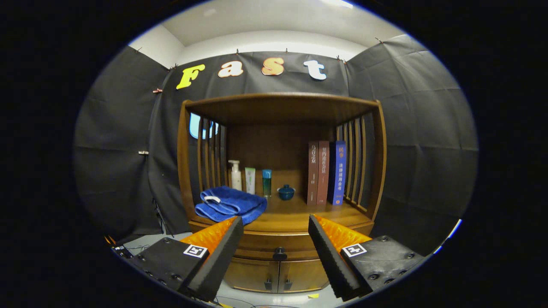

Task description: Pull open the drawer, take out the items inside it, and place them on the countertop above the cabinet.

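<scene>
Gripper (275, 222) jaws released, spread wide, grasping nothing. Drawer (278, 241) closed, its dark knob (279, 254) between jaws, ahead. Blue towel (231, 204) on surface (295, 216) beyond left jaw.

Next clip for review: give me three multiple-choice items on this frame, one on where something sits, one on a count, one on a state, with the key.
1. Where does the blue towel lie?
A. on the countertop, beside the bottles
B. on the floor
C. on top of the books

2. How many books stand on the countertop?
A. one
B. three
C. five

3. How is the drawer with the dark knob?
A. pulled fully out
B. removed
C. shut

Key: 1 A, the towel lies folded at the countertop's front, just ahead of the white pump bottle. 2 B, two brown spines and one blue. 3 C, its front sits flush with the cabinet, while the hand-held gripper is open and short of the knob.
</scene>
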A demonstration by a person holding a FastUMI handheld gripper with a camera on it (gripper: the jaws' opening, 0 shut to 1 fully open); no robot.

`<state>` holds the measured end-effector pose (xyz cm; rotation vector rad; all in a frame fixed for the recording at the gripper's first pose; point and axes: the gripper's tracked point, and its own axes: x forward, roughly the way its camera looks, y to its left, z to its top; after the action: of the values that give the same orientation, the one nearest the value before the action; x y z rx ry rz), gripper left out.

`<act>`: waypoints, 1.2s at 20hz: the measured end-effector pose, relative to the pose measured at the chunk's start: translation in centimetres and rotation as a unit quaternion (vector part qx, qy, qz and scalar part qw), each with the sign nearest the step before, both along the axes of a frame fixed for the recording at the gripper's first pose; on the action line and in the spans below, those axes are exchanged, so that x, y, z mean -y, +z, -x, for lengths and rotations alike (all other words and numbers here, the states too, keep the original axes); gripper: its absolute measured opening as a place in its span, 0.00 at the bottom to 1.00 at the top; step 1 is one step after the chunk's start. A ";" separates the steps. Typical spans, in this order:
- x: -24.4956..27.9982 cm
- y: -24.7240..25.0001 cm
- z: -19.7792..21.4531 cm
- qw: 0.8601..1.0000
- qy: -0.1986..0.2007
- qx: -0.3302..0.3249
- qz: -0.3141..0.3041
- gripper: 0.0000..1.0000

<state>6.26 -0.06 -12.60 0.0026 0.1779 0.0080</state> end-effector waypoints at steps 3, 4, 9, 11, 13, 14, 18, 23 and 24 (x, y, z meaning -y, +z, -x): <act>-0.1 -4.8 -1.6 0.999 0.005 -0.046 -0.009 0.99; 0.0 -6.3 -2.1 0.998 0.006 -0.061 -0.009 0.99; -0.5 -11.9 -4.8 0.994 0.007 -0.108 -0.004 0.99; -0.9 -13.7 -6.1 0.992 0.008 -0.124 -0.009 0.99; -0.7 -15.3 -6.6 0.990 0.008 -0.137 -0.013 0.99; -0.6 -16.0 -7.0 0.990 0.007 -0.142 -0.012 0.99; -0.2 -18.9 -9.0 0.987 0.003 -0.163 -0.006 0.97; 0.3 -21.0 -10.1 0.983 -0.007 -0.182 -0.005 0.63; -0.1 -19.9 -9.1 0.983 -0.006 -0.182 -0.010 0.55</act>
<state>15.40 0.02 -32.51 0.0257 0.5441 -0.0030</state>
